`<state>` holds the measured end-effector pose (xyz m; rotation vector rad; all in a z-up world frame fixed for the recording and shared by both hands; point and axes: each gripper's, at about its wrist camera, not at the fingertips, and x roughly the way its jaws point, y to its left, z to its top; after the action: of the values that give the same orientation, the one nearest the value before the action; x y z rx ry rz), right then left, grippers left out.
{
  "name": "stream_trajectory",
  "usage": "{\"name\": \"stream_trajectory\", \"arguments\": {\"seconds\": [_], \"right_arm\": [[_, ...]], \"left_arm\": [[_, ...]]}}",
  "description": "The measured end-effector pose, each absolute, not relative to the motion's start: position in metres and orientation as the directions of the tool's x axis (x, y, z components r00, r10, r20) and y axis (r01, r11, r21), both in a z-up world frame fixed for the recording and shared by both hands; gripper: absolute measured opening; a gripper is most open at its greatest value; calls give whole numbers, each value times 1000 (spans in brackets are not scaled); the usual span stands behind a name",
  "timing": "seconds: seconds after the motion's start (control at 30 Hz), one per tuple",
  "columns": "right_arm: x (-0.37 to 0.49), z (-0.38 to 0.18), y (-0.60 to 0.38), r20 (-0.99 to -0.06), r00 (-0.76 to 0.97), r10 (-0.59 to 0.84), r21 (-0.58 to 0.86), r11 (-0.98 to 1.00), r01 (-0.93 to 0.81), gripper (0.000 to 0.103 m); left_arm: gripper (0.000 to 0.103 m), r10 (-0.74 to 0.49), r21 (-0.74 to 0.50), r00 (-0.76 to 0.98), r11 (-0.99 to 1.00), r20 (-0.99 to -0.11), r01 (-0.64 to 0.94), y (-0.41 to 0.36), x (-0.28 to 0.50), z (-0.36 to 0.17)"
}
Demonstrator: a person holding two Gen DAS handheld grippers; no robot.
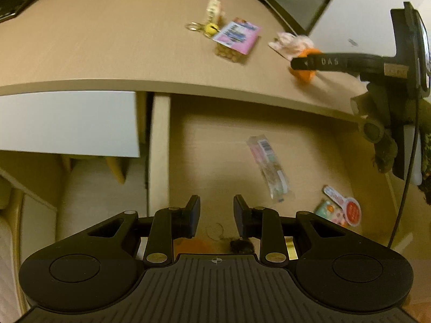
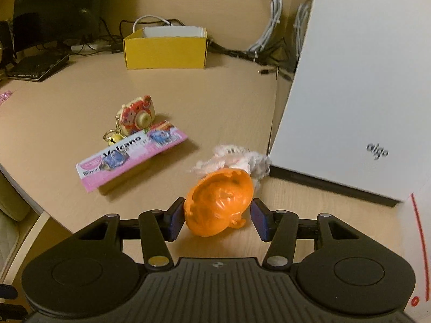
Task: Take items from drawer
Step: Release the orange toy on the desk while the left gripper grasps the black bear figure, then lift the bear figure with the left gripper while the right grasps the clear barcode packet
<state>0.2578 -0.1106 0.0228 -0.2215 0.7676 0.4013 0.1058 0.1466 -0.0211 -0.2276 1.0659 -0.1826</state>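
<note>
The open drawer (image 1: 215,156) holds a clear toothbrush pack (image 1: 268,167), a small colourful packet (image 1: 340,211) and a dark tuft (image 1: 242,245) near its front. My left gripper (image 1: 216,204) hovers over the drawer's front, open, with nothing between its fingers. On the desk (image 1: 107,53), my right gripper (image 2: 218,204) is shut on an orange plastic toy (image 2: 219,204), held wide and low over the desktop. One of that gripper's fingers (image 1: 323,62) crosses the orange toy (image 1: 304,74) in the left wrist view.
On the desk lie a pink packet (image 2: 129,158), a camera-shaped keychain (image 2: 137,115) and a white fluffy item (image 2: 237,158). A yellow box (image 2: 164,48) and cables sit at the back. A white device (image 2: 350,94) stands to the right.
</note>
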Motion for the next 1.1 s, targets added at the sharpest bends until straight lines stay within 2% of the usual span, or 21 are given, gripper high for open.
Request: {"name": "stream_trajectory", "arguments": {"seconds": [0.13,0.2,0.27,0.33,0.37,0.4,0.5,0.57,0.73,0.87,1.1], "right_arm": [[234,38,-125,-663,692,284,-48,907,-418,77],[214,46,-135,-625,730,276,-76,910,-408,80],[193,52,-145,-569,776,274,-111,909,-403,88],[167,54,-158,-488,835,256,-134,923,-361,101],[154,54,-166,-453,860,236,-135,935,-327,103],[145,53,-172,-439,872,215,-129,946,-299,103],[131,45,-187,-551,805,220,-101,940,-327,103],[124,37,-197,-626,751,210,-78,941,-328,102],[110,19,-213,-727,659,194,-20,953,-303,98],[102,6,-222,-771,606,195,33,963,-268,97],[99,0,-222,-792,585,173,11,963,-270,97]], "left_arm": [[30,-310,-293,395,950,-865,104,139,113,-30],[30,-334,-301,342,942,-878,148,134,119,-34],[30,-356,-312,280,931,-891,191,129,124,-37],[30,-381,-342,207,918,-901,203,123,129,-44],[30,-391,-358,168,913,-905,197,120,133,-49],[30,-398,-371,131,909,-908,188,116,135,-56],[30,-390,-382,24,912,-921,145,104,142,-79],[30,-349,-346,-8,926,-937,152,95,146,-91],[31,-283,-292,-74,937,-956,190,79,148,-111],[31,-258,-269,-78,939,-963,216,67,148,-123],[32,-278,-267,14,935,-961,231,66,145,-118]]}}
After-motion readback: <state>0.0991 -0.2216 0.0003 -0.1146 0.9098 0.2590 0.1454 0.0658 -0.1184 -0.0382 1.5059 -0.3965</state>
